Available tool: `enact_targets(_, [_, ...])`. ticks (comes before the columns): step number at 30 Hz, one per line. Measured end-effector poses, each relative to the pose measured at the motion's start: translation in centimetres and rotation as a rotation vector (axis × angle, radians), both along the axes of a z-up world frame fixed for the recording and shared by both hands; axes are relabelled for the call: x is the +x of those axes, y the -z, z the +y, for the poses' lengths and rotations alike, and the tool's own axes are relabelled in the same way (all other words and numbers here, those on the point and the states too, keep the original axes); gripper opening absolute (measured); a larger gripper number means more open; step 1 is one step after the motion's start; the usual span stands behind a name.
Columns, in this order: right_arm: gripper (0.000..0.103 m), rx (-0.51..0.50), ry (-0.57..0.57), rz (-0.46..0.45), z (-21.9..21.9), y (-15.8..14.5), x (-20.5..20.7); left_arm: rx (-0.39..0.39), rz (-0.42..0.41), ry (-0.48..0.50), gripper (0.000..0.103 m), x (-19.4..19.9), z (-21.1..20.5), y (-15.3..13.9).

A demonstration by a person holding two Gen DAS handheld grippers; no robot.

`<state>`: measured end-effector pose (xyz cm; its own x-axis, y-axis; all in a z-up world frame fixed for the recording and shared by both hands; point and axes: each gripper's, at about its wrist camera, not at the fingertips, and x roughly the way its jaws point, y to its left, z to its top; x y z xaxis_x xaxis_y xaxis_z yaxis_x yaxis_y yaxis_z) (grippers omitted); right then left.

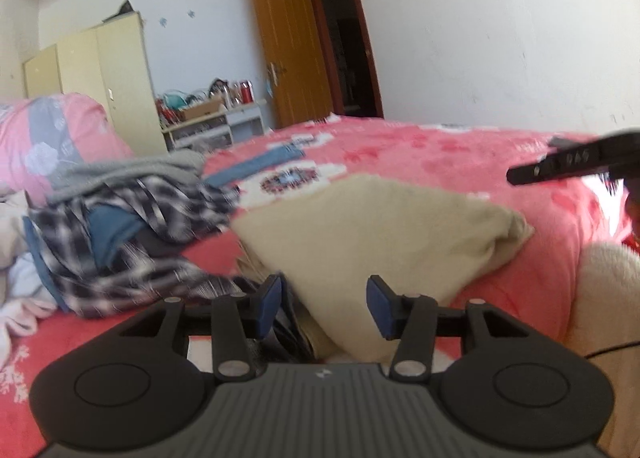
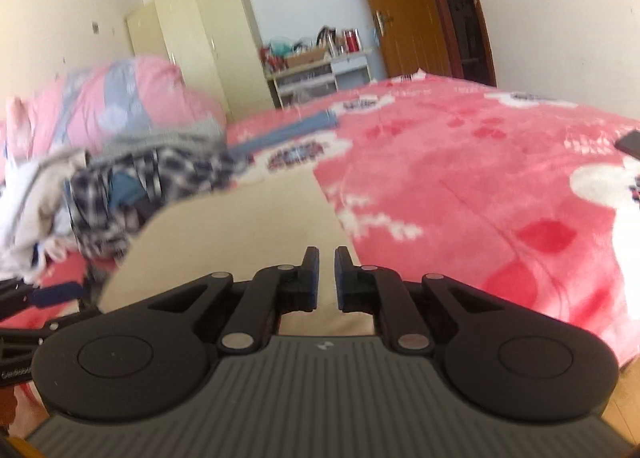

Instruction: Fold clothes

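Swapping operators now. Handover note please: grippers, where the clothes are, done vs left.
Left gripper: open, nothing gripped, over the near edge of the beige garment.
Right gripper: shut on the beige garment, pinching a thin layer.
Beige garment lies partly folded on the pink bedspread.
Unfolded pile, plaid shirt and grey garment, sits beside it.
Left: finish the beige garment, then the pile.

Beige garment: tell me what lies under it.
The beige garment rests on the pink floral blanket. At its left edge, part of the plaid shirt runs beneath it. Anything else underneath is covered.
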<state>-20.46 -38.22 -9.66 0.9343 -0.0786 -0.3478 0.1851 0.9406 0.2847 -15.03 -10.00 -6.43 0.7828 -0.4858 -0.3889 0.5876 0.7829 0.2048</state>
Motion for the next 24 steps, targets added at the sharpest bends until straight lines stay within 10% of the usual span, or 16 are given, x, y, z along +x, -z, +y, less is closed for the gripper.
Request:
enact_targets(11, [0.008, -0.155, -0.033, 0.08, 2.1, 3.9, 1.7, -0.005, 0.126, 0.035, 0.048, 2.4, -3.3, 1.7])
enact_targets(24, [0.009, -0.097, -0.052, 0.057, 0.9, 4.1, 1.6, 0.006, 0.148, -0.018, 0.049, 2.1, -3.9, 1.9])
